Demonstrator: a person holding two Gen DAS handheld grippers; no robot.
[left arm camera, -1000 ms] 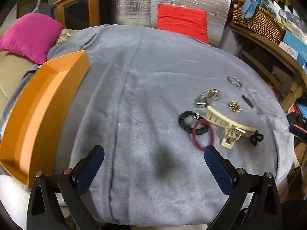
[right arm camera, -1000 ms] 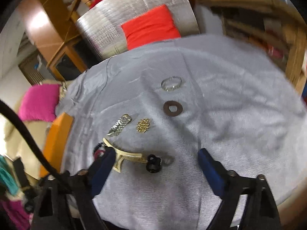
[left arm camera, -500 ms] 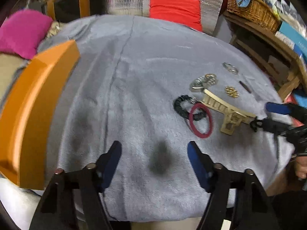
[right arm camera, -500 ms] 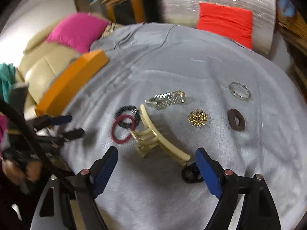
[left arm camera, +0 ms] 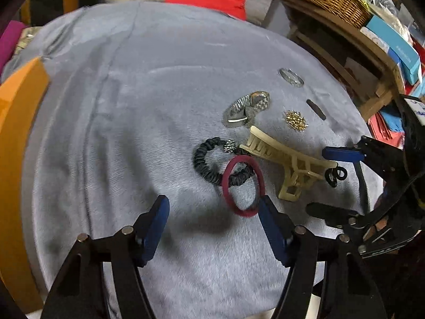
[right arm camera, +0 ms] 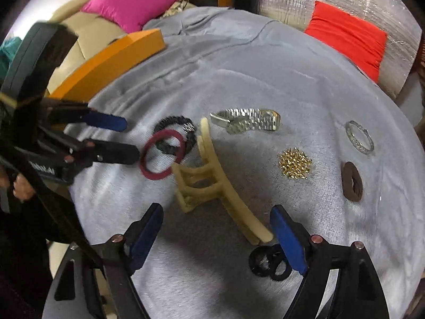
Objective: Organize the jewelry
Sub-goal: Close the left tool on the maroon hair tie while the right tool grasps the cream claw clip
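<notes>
Jewelry and hair accessories lie scattered on a grey cloth, with a cream hair claw clip as the middle landmark. In the right wrist view the clip's long axis runs diagonally, from its upper end near the watch to its lower end toward the camera; its pronged grip sticks out sideways to the left. A silver watch lies just above the clip's upper end, its band stretched left to right. A dark red hair tie lies flat just left of the clip, overlapping a black scrunchie behind it. A gold cluster brooch sits to the clip's right, a brown ring-shaped disc farther right, and a clear bangle beyond the brooch. A small black clip touches the claw clip's lower end. An orange tray stands well apart, upper left.

The right gripper hovers over the claw clip's lower half, jaws wide, pads not touching it. The left gripper points down at the red hair tie, jaws partly open and holding nothing; its right pad is at the tie's near edge, contact unclear.
</notes>
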